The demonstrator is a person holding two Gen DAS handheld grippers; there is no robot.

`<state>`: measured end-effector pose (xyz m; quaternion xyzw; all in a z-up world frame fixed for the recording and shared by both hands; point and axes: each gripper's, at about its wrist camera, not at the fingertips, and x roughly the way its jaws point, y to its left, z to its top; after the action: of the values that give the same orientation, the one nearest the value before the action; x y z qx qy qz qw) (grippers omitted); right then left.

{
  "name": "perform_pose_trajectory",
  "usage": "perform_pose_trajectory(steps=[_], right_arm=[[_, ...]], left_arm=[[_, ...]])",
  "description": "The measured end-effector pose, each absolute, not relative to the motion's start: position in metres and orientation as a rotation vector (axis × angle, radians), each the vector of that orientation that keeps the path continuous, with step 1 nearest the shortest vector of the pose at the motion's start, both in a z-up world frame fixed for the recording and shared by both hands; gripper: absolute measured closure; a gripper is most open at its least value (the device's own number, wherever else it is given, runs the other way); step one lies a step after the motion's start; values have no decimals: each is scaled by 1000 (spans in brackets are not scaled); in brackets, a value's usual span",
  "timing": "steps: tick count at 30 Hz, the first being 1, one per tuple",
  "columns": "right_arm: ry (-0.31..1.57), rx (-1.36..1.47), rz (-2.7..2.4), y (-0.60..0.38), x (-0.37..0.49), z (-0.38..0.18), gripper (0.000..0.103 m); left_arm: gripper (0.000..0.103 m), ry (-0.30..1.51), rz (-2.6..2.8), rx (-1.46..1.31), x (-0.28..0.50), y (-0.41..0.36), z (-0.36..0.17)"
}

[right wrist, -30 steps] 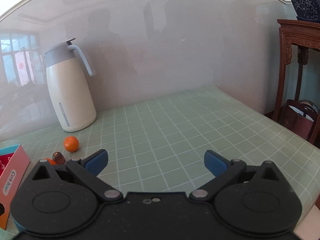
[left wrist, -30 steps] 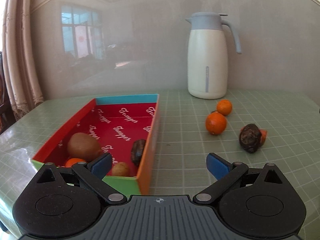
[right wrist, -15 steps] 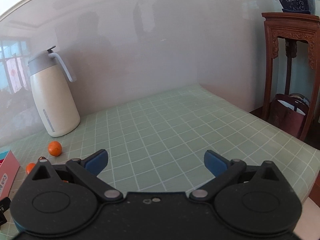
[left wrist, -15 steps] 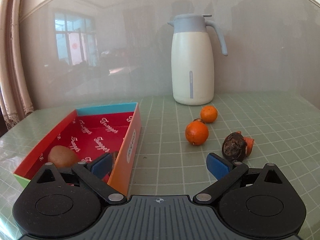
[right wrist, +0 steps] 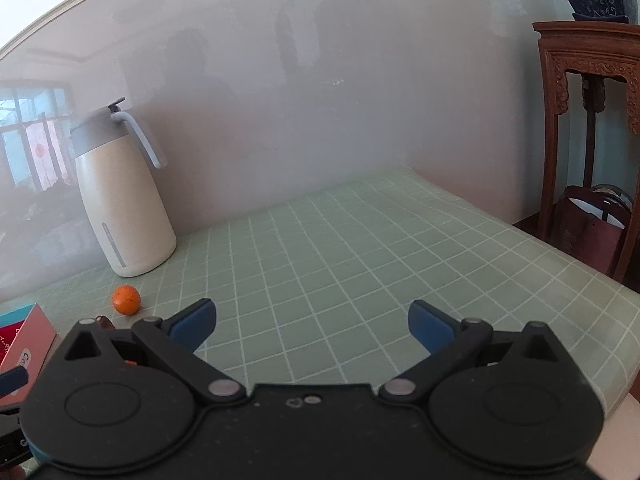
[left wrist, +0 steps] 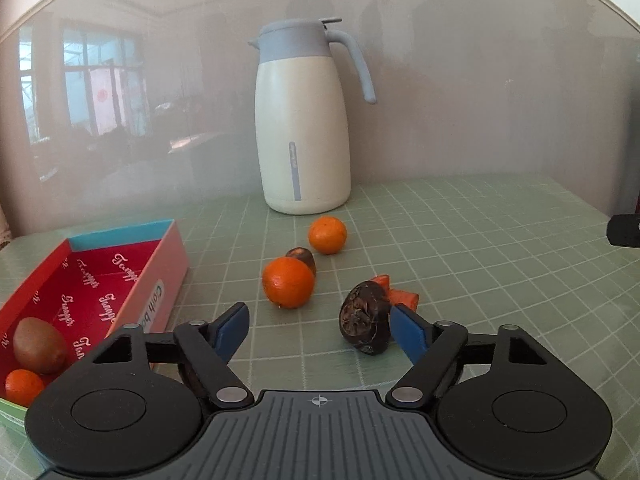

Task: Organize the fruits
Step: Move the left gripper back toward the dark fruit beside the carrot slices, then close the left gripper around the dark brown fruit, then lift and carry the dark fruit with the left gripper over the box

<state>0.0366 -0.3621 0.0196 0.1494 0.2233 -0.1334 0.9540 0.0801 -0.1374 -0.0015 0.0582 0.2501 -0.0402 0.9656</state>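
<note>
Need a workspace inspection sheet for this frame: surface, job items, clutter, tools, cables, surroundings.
Surface: table under a green grid cloth.
Job's things: red box at left holds a kiwi and a small orange. Loose on the cloth: near orange, far orange, dark wrinkled fruit, a smaller dark fruit behind the near orange, orange pieces.
Clutter: cream jug by the wall.
Tools: left tool open, jaws have just been closing, the dark wrinkled fruit by its right finger, contact unclear; right tool open, nothing between the fingers.
Cables: nothing seen.
Surroundings: glossy wall; wooden stand at right.
</note>
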Motion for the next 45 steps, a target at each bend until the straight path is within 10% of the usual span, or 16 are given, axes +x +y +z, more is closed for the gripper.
perform_pose_trajectory(steps=[11,26,45], right_arm=[[448,299,-259,-362,38,20,0],[389,214,-406,-361,32,24,0],[414,206,-340,-350,36,22,0]], left_arm=[[31,549,-118,70,100,-152,-11],[64,655,-71,21,119,-141,-27],[82,623,-95,63,120,-145,-29]])
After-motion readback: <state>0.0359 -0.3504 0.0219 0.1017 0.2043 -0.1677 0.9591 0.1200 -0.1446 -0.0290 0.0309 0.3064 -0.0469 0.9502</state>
